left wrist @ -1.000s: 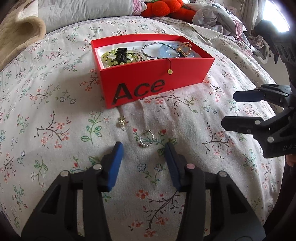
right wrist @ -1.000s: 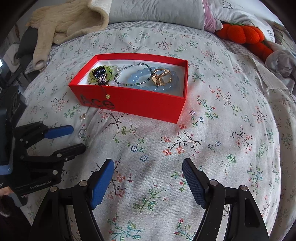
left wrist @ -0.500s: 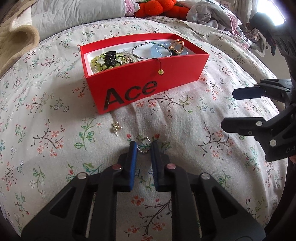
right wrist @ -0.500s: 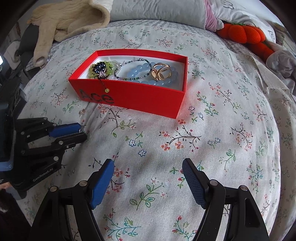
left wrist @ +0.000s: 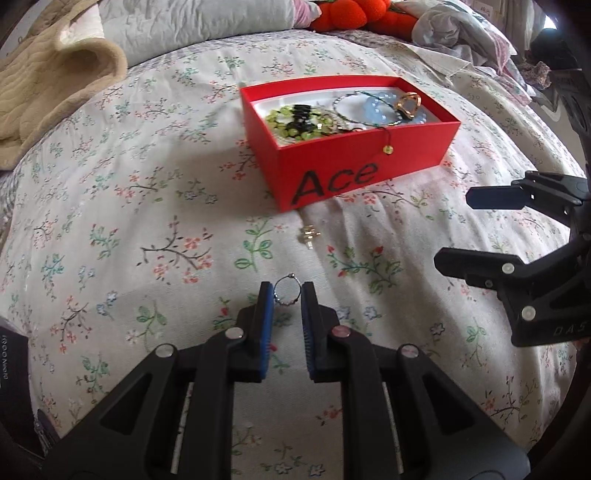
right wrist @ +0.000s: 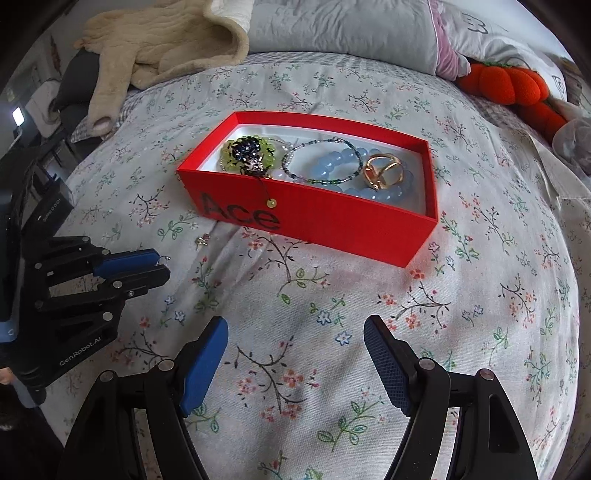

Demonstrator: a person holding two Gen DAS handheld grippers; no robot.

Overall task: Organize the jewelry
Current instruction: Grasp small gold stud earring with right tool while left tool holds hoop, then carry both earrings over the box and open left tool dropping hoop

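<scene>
A small silver ring [left wrist: 287, 292] stands upright between the blue pads of my left gripper [left wrist: 287, 295], which is shut on it a little above the floral bedspread. In the right wrist view that gripper [right wrist: 162, 264] is at the left, with a bit of the ring's wire showing at its tips. A red box marked "Ace" [left wrist: 369, 162] [right wrist: 332, 221] holds bracelets, a green bead piece and a gold ring [right wrist: 384, 171]. A small gold stud [left wrist: 309, 233] [right wrist: 202, 240] lies on the bed in front of the box. My right gripper [right wrist: 295, 354] hovers open over bare bedspread.
A beige blanket [right wrist: 166, 40] and a grey pillow [right wrist: 332, 26] lie at the back. An orange plush toy [right wrist: 509, 85] sits at the back right beside crumpled clothes [left wrist: 454, 26]. A green bead on a cord [left wrist: 387, 149] hangs over the box's front wall.
My left gripper closed around the silver ring on the bedspread and lifted it slightly. The box now sits further right in its view. The right gripper drifted a little and stayed open.
</scene>
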